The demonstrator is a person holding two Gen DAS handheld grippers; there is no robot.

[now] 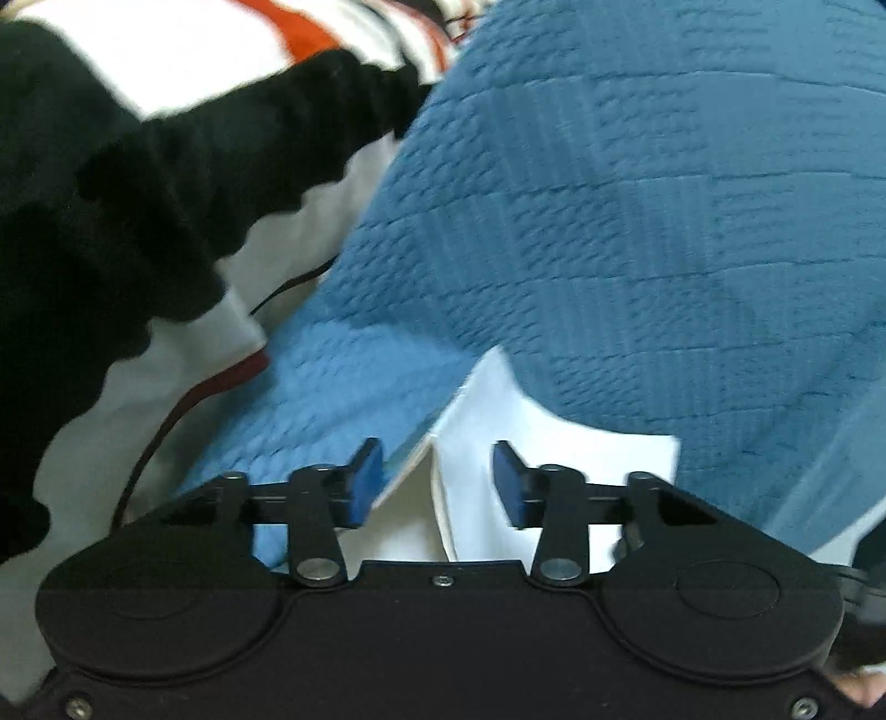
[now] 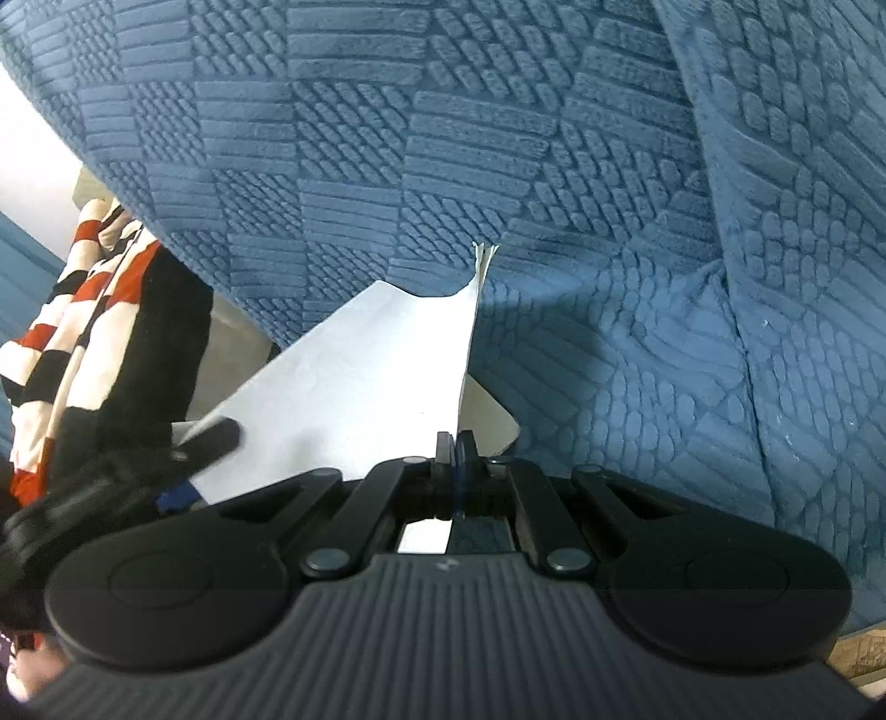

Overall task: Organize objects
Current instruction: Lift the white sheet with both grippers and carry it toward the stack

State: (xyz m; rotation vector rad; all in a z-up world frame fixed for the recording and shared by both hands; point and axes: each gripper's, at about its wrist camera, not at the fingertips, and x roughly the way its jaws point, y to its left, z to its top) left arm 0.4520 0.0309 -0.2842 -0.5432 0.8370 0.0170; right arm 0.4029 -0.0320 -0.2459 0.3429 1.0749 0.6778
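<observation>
The right tongs (image 2: 455, 443) are pressed together and pinch the near edge of a white paper sheet (image 2: 354, 387); the pads meet on the thin edge, which stands almost upright between them. Only the right wrist view shows this grip. From the pinch the fold line of the sheet runs away from the camera and rises to a small torn tip against the blue quilted blanket (image 2: 609, 194), so the long axis of the sheet points forward and up. The left half of the sheet spreads flat and slopes down to the left, where the dark fingers of the other tool touch its lower left corner. The left wrist view shows what the right one hides: the left tongs (image 1: 437, 482) are spread, with their blue pads (image 1: 366, 482) on both sides of a ridge of the same white paper sheet (image 1: 581, 437), and the pads do not press it. This view is blurred. Here the ridge points forward, towards the blue quilted blanket (image 1: 637, 194) that covers the middle and right side. On the left lies a black fuzzy fabric (image 1: 111, 221) and beyond it a striped cloth in red, white and black (image 1: 194, 50). The striped cloth (image 2: 83, 310) also hangs at the left edge of the right view. To the right, the blanket is open.
</observation>
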